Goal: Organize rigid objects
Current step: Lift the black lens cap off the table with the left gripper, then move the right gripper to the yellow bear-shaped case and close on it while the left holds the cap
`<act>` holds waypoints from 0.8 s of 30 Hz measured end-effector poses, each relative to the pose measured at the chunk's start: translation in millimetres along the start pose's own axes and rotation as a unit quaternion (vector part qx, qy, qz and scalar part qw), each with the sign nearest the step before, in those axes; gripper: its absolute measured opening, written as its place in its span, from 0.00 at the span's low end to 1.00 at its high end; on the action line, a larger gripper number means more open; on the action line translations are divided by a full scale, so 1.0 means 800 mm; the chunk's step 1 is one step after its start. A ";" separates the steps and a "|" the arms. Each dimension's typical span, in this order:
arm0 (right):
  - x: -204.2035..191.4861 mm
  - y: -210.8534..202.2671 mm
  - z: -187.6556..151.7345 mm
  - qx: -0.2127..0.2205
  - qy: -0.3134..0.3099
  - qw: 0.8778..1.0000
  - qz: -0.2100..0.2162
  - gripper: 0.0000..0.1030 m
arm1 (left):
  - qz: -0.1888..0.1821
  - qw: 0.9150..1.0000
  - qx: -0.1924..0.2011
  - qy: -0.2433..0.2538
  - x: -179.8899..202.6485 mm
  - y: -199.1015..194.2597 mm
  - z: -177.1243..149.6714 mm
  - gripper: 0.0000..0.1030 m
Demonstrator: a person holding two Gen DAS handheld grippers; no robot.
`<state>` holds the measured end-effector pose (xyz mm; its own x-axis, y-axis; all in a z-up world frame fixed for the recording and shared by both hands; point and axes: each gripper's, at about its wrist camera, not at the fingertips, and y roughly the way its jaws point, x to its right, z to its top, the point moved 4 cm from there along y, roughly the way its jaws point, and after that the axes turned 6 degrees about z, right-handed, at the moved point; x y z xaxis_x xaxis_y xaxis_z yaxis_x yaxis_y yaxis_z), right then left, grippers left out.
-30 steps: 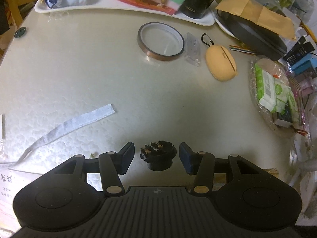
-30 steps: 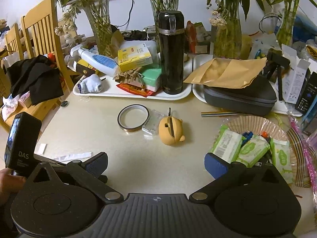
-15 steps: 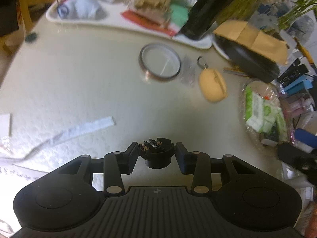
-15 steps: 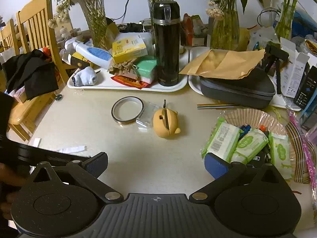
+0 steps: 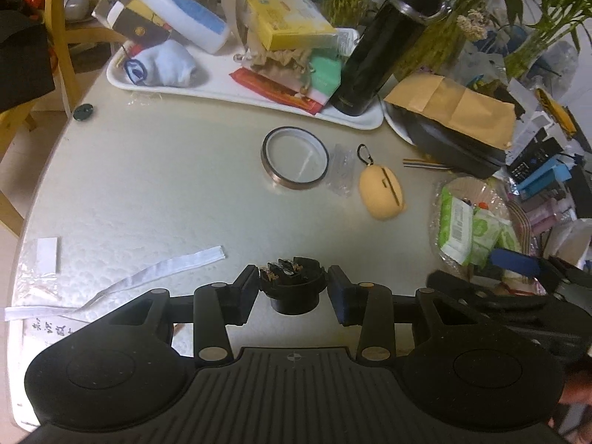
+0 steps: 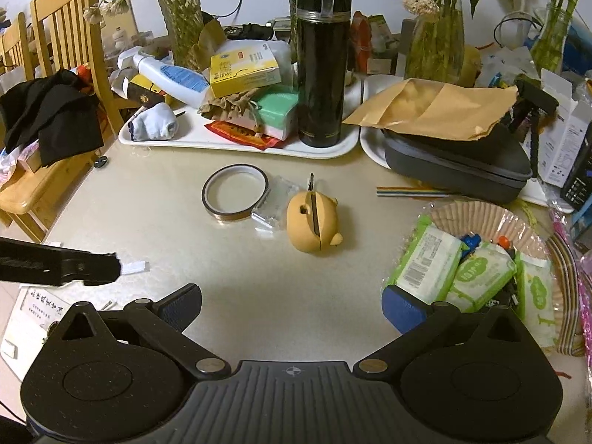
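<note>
My left gripper (image 5: 292, 290) is shut on a small black round socket-like part (image 5: 292, 285) with metal contacts on top, and holds it a little above the pale table (image 5: 166, 185). Further back lie a brown tape ring (image 5: 295, 157), a clear plastic packet (image 5: 342, 170) and a yellow rubbery case (image 5: 381, 192) with a clip. My right gripper (image 6: 292, 305) hangs open over bare table, with nothing between its blue pads. The tape ring (image 6: 235, 194) and the yellow case (image 6: 312, 222) lie ahead of it.
A white tray (image 6: 333, 151) at the back carries a black flask (image 6: 323, 59), boxes and a lotion bottle. A dark case under a brown envelope (image 6: 436, 107) sits at the back right. A basket of wipe packs (image 6: 477, 214) is on the right. A white paper strip (image 5: 166, 264) lies left.
My left gripper has closed its pads on the black part and lifted it off the table, so the table looks farther away. My right gripper has sunk slightly.
</note>
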<state>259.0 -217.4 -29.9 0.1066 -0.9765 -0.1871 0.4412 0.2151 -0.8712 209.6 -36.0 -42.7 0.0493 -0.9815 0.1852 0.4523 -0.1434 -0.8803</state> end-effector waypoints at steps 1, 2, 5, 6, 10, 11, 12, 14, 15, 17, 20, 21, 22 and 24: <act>0.001 0.001 0.001 0.001 -0.001 1.000 -0.005 1.00 | -0.002 1.000 0.002 0.001 0.000 -0.004 0.000 0.39; 0.002 0.002 0.002 0.000 -0.002 1.000 -0.011 1.00 | -0.003 1.000 0.004 0.000 0.000 -0.007 0.000 0.39; 0.005 0.005 0.004 0.002 0.001 1.000 -0.014 1.00 | -0.006 1.000 0.011 -0.005 -0.004 -0.020 -0.002 0.39; 0.005 0.007 0.004 0.003 0.001 1.000 -0.014 1.00 | -0.006 1.000 0.014 -0.008 -0.006 -0.026 -0.003 0.39; 0.004 0.014 0.008 0.012 -0.011 1.000 -0.014 0.99 | -0.014 1.000 0.018 -0.014 -0.014 -0.048 -0.011 0.39; 0.003 0.016 0.009 0.014 -0.015 1.000 -0.013 0.99 | -0.016 1.000 0.018 -0.013 -0.014 -0.051 -0.012 0.39; 0.001 0.019 0.011 0.017 -0.019 1.000 -0.010 0.99 | -0.018 1.000 0.019 -0.013 -0.015 -0.054 -0.013 0.39; -0.002 0.027 0.016 0.023 -0.028 0.999 -0.002 0.99 | -0.019 0.999 0.023 -0.010 -0.017 -0.060 -0.012 0.39; -0.004 0.031 0.018 0.025 -0.033 0.999 0.002 0.99 | -0.019 0.999 0.025 -0.008 -0.017 -0.062 -0.011 0.39; -0.007 0.039 0.022 0.029 -0.044 0.999 0.008 0.99 | -0.016 0.999 0.033 -0.003 -0.018 -0.066 -0.009 0.39; -0.008 0.054 0.028 0.032 -0.056 0.998 0.012 0.96 | -0.009 0.999 0.041 0.010 -0.017 -0.069 -0.006 0.39; -0.007 0.061 0.029 0.030 -0.058 0.998 0.013 0.96 | -0.008 0.999 0.043 0.014 -0.016 -0.070 -0.006 0.39; -0.005 0.065 0.030 0.028 -0.059 0.998 0.014 0.96 | -0.007 0.999 0.046 0.019 -0.015 -0.071 -0.006 0.39; 0.000 0.077 0.031 0.026 -0.055 0.998 0.014 0.94 | -0.008 0.998 0.048 0.026 -0.014 -0.072 -0.006 0.39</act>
<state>308.7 -204.1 -72.5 0.2146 -0.9638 -0.1579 0.4824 0.2452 -0.8410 178.7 -17.6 3.9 -0.0043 -0.9849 0.1730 0.5363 -0.1483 -0.8309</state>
